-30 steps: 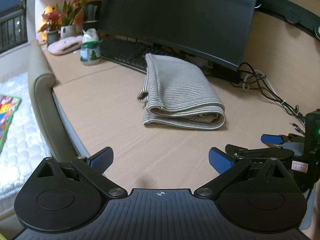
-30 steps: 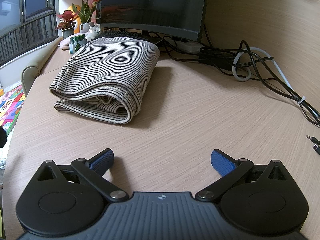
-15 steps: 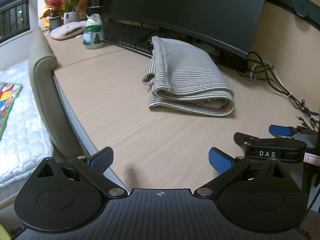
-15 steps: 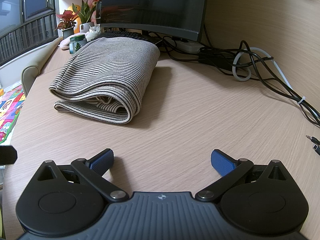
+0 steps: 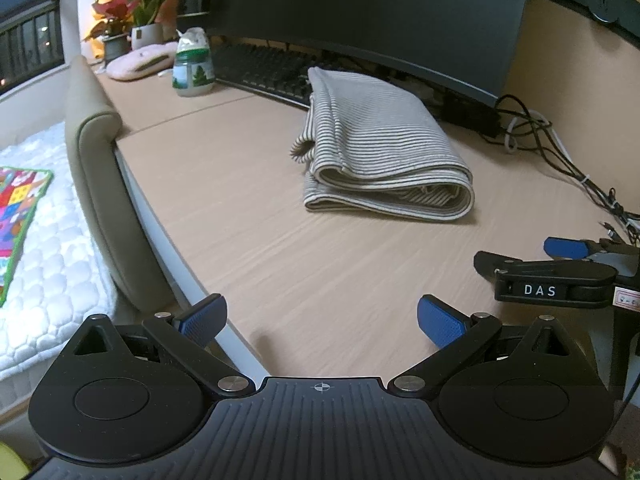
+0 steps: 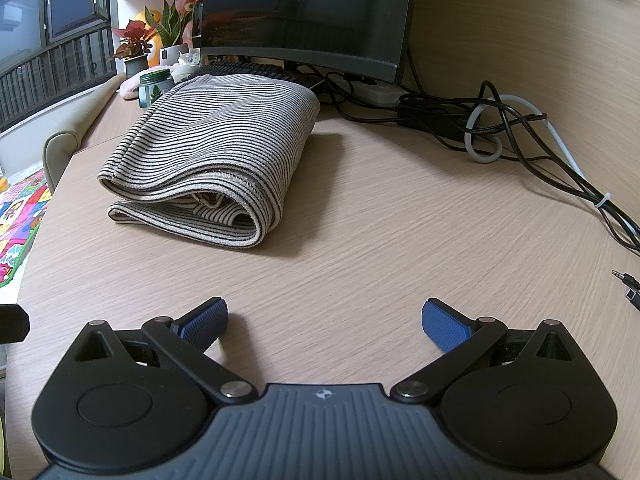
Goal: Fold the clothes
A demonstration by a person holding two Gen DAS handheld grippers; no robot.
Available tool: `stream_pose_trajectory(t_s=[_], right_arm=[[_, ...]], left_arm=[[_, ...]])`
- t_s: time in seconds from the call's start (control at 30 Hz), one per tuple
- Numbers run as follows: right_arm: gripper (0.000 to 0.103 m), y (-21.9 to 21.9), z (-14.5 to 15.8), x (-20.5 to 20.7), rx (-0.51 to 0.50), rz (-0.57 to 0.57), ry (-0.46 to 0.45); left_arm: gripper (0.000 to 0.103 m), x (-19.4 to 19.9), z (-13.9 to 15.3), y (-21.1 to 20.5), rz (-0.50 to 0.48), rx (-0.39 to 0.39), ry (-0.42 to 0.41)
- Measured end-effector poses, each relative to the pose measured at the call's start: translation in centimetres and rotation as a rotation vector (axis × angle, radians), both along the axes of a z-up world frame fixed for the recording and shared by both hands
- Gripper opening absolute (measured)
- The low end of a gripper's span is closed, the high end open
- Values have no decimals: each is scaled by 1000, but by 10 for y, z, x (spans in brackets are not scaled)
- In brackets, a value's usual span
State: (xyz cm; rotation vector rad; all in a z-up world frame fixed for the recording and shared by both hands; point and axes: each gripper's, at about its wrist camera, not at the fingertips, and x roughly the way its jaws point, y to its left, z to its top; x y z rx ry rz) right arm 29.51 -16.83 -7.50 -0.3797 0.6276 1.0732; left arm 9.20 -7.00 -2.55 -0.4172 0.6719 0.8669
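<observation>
A: Garment: we log one folded striped garment (image 6: 212,160) on the desk (image 6: 380,240), before the monitor (image 5: 368,20).

B: Grippers: we list left gripper (image 5: 322,320) and right gripper (image 6: 325,320) spread wide, empty, well short of it.

Folded garment (image 6: 216,160) on desk (image 6: 380,240), before monitor (image 6: 308,8), left of cables (image 6: 500,128)

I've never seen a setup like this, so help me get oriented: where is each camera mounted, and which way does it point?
Left wrist: on the left gripper, over the desk's edge, facing the striped folded cloth; its open fingers and the right gripper show.
Right wrist: on the right gripper, low over the desk, facing the cloth; open fingers show.
Shared: cloth, monitor, cables.
</observation>
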Motion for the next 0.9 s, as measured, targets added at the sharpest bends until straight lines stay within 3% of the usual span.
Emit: stream_pose_trajectory(t_s=[0.9], right_arm=[[103,0,0,0,0,0,2]], left_arm=[[103,-3,0,5,39,5,6]])
